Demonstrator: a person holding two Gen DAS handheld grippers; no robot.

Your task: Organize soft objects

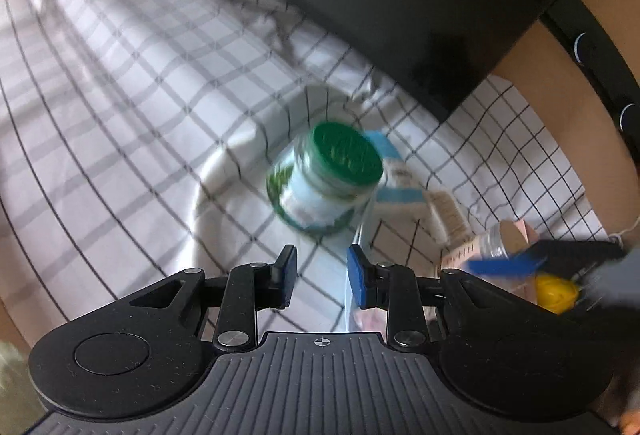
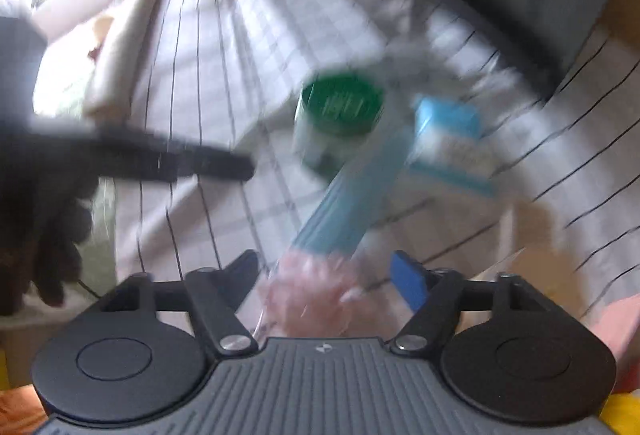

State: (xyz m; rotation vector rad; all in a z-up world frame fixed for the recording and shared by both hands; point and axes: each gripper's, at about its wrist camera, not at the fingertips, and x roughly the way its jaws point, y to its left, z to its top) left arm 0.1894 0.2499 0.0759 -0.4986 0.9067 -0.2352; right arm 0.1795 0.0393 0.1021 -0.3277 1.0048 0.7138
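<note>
A white cloth with a dark grid [image 1: 120, 107] covers the surface, under a black box [image 1: 400, 7]. On the cloth stands a green-lidded jar [image 1: 326, 181], the landmark here. Just beside it on its right lies a blue-and-white packet [image 1: 400, 175]. A clear pouch with a blue top and pink contents [image 2: 344, 211] reaches from the jar toward the right claw [image 2: 328, 279], whose fingers gape around it without clamping. The left claw [image 1: 322, 271] hangs released, nearer than the jar.

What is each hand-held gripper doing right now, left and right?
Left hand-held gripper: open, holding nothing, jar ahead.
Right hand-held gripper: open, with a blurred pink-and-blue clear package between its fingers; grip cannot be told.
</note>
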